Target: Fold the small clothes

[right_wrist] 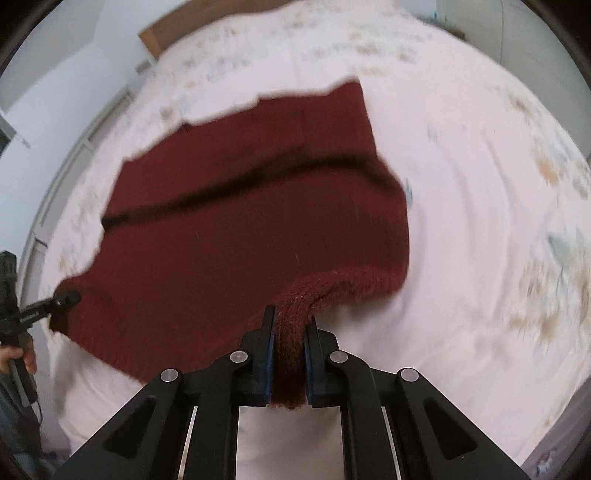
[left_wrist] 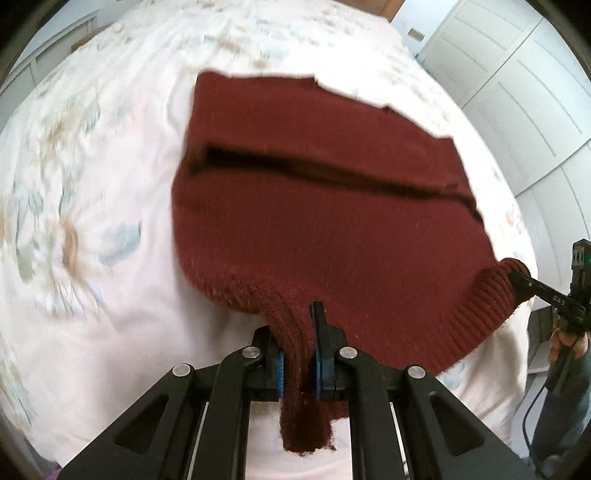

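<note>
A dark red knitted sweater (left_wrist: 325,206) (right_wrist: 258,229) lies spread on a bed with a pale floral sheet (left_wrist: 92,184) (right_wrist: 480,221). Its near ribbed hem is raised off the sheet at both corners. My left gripper (left_wrist: 299,343) is shut on the hem's left corner, and knit hangs down between its blue pads. My right gripper (right_wrist: 290,350) is shut on the hem's right corner. Each gripper shows in the other's view, the right gripper (left_wrist: 517,278) at the far right and the left gripper (right_wrist: 68,297) at the far left, both pinching the hem.
White cupboard doors (left_wrist: 517,92) stand beyond the bed on the right of the left wrist view. A brown headboard (right_wrist: 155,33) shows past the bed's far end. A hand (right_wrist: 18,354) holds the left gripper's handle.
</note>
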`<state>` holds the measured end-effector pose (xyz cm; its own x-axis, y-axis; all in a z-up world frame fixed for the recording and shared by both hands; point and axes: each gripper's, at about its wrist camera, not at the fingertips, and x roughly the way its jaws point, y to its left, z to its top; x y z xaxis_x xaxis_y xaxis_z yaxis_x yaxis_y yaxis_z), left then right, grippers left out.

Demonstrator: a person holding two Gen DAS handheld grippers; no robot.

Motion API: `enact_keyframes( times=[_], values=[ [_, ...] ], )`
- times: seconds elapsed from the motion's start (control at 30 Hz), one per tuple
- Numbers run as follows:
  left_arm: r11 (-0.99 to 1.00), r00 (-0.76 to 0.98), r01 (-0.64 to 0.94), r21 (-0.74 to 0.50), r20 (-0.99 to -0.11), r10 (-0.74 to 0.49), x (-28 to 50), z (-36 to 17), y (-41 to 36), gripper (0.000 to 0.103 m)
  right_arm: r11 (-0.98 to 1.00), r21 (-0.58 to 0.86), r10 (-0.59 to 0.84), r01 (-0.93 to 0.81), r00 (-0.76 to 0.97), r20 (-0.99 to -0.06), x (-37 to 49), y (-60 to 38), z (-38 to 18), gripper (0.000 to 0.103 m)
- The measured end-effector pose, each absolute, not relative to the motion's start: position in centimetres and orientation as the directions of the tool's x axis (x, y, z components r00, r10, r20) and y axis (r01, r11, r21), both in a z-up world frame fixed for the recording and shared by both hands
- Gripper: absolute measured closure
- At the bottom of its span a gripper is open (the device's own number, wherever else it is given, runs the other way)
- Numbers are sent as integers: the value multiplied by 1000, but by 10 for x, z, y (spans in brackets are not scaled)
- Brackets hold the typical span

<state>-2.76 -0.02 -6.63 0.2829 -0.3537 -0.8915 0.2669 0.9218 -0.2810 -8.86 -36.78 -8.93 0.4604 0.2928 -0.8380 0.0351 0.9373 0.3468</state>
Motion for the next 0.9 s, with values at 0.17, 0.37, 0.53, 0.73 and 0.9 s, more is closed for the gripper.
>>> enact_keyframes(
  times=[0.17,0.37,0.53,0.73,0.9],
  values=[
    [916,351,260,-305,-854,-383,18,-34,8,94,929,366,279,54,546,-790,-58,-373,-59,91],
    [936,436,237,-258,-833,-340,79,-6,7,94,938,342,237,54,619,-749,-2,-383,-24,92],
    [955,455,202,-216,-843,-287,127,-6,4,94,950,309,203,53,646,-736,60,-385,-8,92],
    [965,439,207,-162,-866,-239,171,-22,-5,94,965,252,160,69,607,-779,125,-383,-22,92],
    [975,408,171,-139,-891,-198,199,-63,-13,94,970,226,143,94,533,-834,157,-378,-59,92]
  ],
)
